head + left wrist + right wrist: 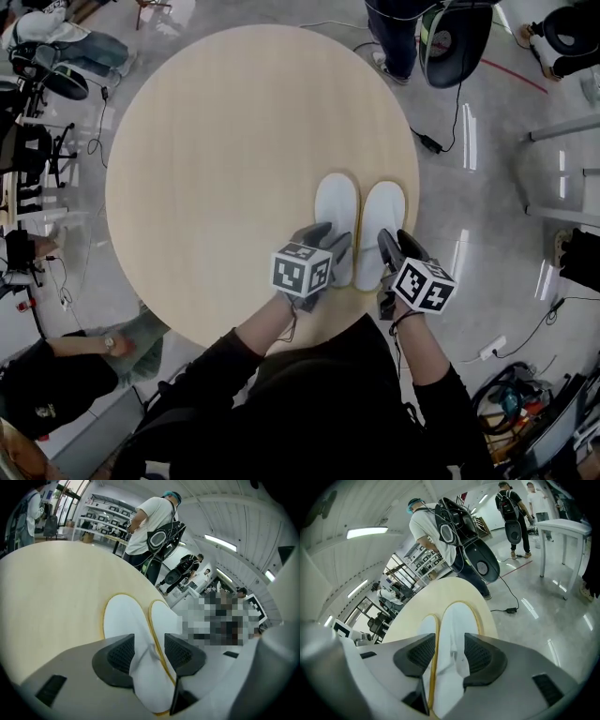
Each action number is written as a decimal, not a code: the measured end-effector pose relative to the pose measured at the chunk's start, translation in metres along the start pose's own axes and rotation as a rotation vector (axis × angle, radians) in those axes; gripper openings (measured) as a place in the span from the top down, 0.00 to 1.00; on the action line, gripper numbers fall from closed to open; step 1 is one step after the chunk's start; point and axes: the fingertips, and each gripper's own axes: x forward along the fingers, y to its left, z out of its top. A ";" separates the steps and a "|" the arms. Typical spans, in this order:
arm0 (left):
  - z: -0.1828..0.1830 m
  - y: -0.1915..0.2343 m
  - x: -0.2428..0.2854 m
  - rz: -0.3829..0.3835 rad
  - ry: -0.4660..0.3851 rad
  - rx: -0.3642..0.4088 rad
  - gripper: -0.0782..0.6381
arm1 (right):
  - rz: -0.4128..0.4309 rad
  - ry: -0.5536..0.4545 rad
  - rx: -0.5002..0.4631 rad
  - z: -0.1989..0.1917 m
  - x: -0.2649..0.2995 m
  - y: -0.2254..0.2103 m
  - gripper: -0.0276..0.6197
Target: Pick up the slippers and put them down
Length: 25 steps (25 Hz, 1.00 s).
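Head view: two white slippers with yellow edging lie side by side, touching, on the round table (pixel 216 141). They sit close to its near right edge, heels toward the person. The left gripper (pixel 336 246) is over the left slipper (pixel 336 202) and the right gripper (pixel 398 251) over the right slipper (pixel 384 208). The only print is the black-and-white squares on each marker cube (pixel 302 270). The tabletop is bare to the left and far side (plenty of room there).

Left gripper view: the jaws stand apart, and a raised fold of the left slipper's upper lies between the pads without being pinched. This view also shows a person with a backpack (pixel 152 522) standing beyond the table's far rim.

Right gripper view: these jaws are likewise spread, straddling the right slipper's upper. The table's rim curves just beyond the toes, with glossy floor and a cable (pixel 511 609) past it.
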 end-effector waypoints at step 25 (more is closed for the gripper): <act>-0.013 -0.062 -0.169 -0.251 -0.256 -0.098 0.65 | 0.293 -0.144 -0.182 -0.017 -0.095 0.165 0.93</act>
